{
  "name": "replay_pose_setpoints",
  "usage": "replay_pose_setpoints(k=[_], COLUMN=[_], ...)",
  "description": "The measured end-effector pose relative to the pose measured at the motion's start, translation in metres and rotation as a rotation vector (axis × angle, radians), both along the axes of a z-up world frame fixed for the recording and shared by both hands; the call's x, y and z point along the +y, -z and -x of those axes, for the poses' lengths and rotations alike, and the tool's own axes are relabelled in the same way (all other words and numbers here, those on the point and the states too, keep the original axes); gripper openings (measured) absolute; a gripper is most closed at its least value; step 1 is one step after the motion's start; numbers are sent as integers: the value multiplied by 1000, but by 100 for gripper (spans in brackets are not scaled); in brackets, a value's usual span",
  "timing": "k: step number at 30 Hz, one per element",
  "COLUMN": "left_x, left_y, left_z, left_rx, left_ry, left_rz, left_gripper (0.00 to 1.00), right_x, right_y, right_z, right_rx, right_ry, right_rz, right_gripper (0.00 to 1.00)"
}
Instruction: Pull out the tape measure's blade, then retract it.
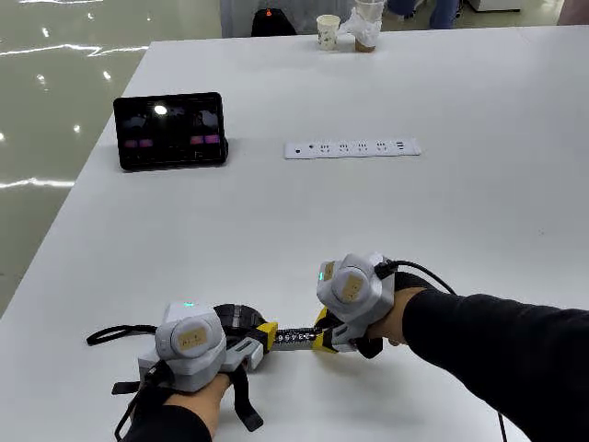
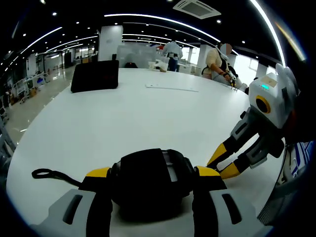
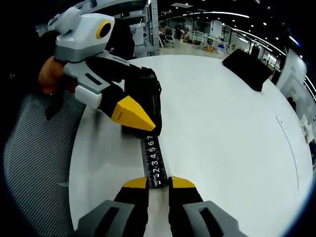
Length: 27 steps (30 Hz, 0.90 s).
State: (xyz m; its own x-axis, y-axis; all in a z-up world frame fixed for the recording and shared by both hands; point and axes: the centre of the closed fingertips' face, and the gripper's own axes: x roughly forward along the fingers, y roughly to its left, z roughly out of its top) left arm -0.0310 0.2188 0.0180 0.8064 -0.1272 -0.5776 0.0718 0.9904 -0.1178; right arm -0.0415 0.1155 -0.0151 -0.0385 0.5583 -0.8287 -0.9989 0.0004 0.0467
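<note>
A black tape measure (image 1: 237, 322) lies near the table's front edge, with my left gripper (image 1: 262, 339) shut on its case (image 2: 150, 180). Its blade (image 1: 296, 337) runs out a short way to the right, numbers showing up to about 7 (image 3: 152, 155). My right gripper (image 1: 322, 337) is shut on the blade's end (image 3: 157, 181), its yellow fingertips (image 3: 183, 183) pinching it. In the left gripper view the right gripper (image 2: 223, 160) comes in from the right. In the right gripper view the left gripper's yellow fingertip (image 3: 131, 113) rests against the case (image 3: 148, 96).
A black tablet (image 1: 170, 129) stands at the back left and a white power strip (image 1: 352, 147) lies mid-table. Paper cups (image 1: 329, 30) sit at the far edge. A black strap (image 1: 115, 333) trails left of the case. The table's left edge (image 1: 55, 230) is close.
</note>
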Motion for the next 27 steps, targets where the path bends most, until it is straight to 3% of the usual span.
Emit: replay_pose_setpoints(k=[4, 27], left_x=[0, 0], left_y=[0, 0], left_z=[0, 0], left_rx=[0, 1], left_ry=[0, 0], left_rz=[0, 1], left_gripper=[60, 60], right_x=[6, 21], right_y=[-1, 1], right_z=[1, 2], right_rx=[18, 13], right_ry=[19, 12], right_rz=[-18, -45], right_gripper=[12, 12])
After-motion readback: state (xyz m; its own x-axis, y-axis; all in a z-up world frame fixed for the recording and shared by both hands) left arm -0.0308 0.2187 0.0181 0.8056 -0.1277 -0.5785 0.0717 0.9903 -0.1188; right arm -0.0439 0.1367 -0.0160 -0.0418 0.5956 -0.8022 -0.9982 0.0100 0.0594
